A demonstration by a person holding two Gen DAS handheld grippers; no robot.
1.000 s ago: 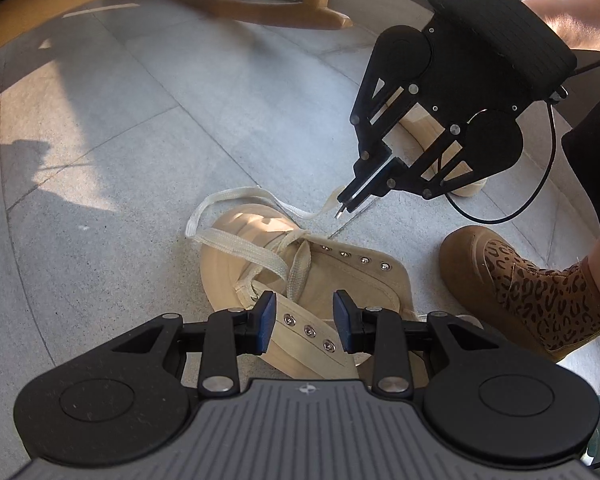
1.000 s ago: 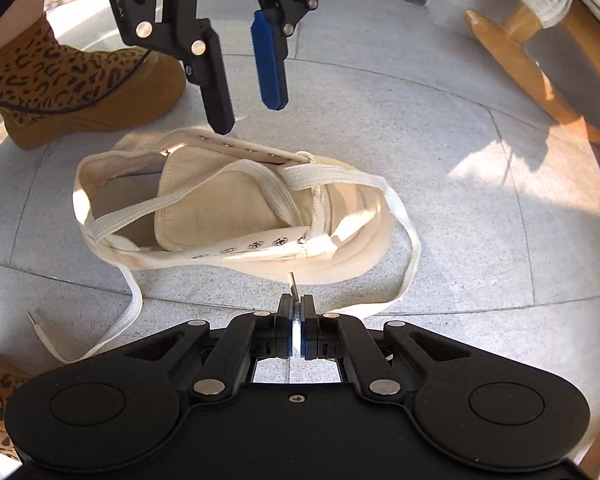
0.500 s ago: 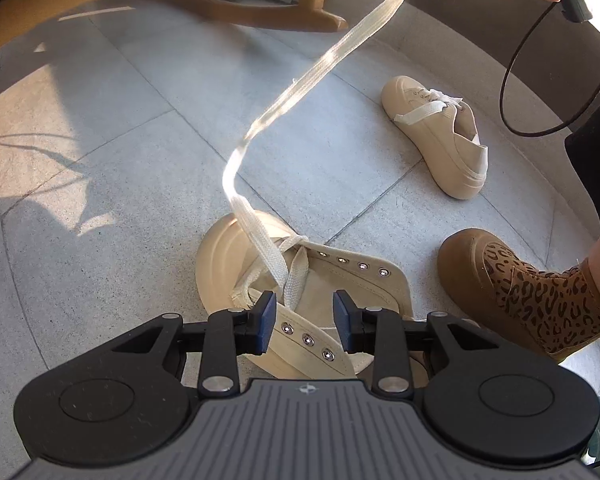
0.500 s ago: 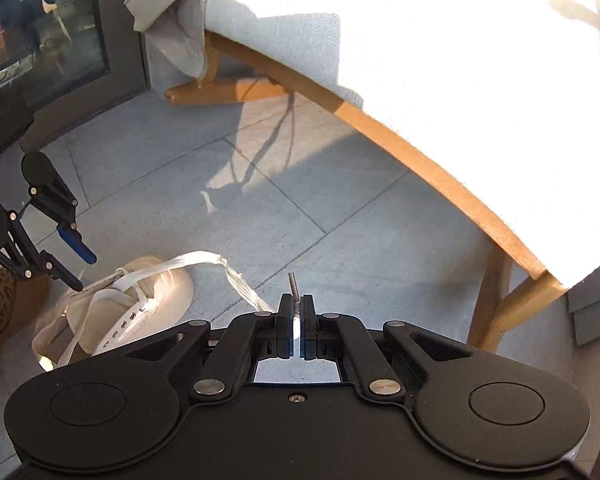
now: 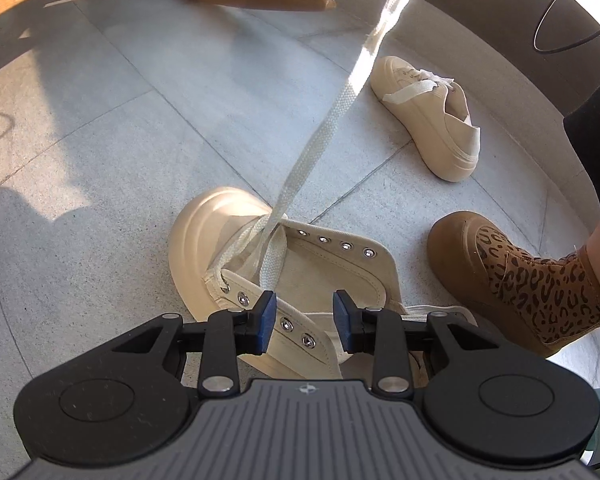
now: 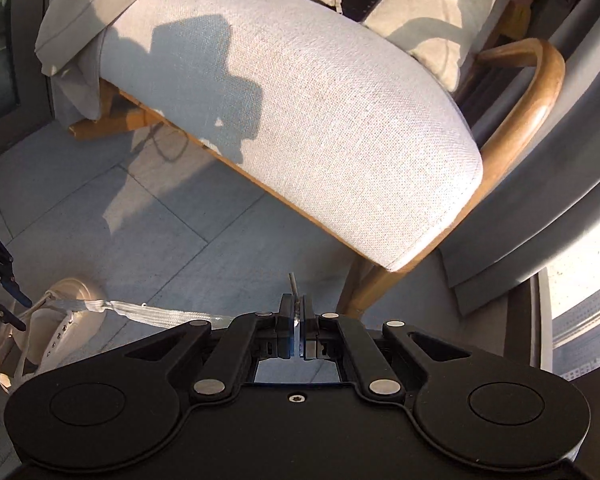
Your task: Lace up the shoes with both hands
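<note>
On the grey tiled floor [image 5: 148, 128], at about 6 o'clock in the left wrist view, lies the cream canvas sneaker [image 5: 284, 264] being laced, toe toward 11 o'clock and its tongue exposed between two rows of metal eyelets. The left claw [image 5: 304, 322] hovers just above the sneaker's open throat with its blue-padded fingers [image 5: 266, 320] apart and nothing between them, probably placed there to steady the upper or to take the lace next. The flat white shoelace [image 5: 324, 136] rises taut from the lowest eyelets near the toe and runs toward 1 o'clock, out of that view. The right claw [image 6: 296, 322] is clamped together on the lace's tip, whose aglet [image 6: 293, 283] projects past the pads; the lace trails from it toward 9 o'clock, back to the sneaker at the edge of the right wrist view. The high hold seems meant to draw slack through the eyelets so that the crossing sits tight. A second cream sneaker [image 5: 428, 116] lies on its side at 2 o'clock, well apart. The person's leopard-print boot [image 5: 516, 280] stands at 3 o'clock, near the laced sneaker. A cushioned wooden rocking chair [image 6: 300, 112] fills the 12 o'clock field of the right wrist view.
</note>
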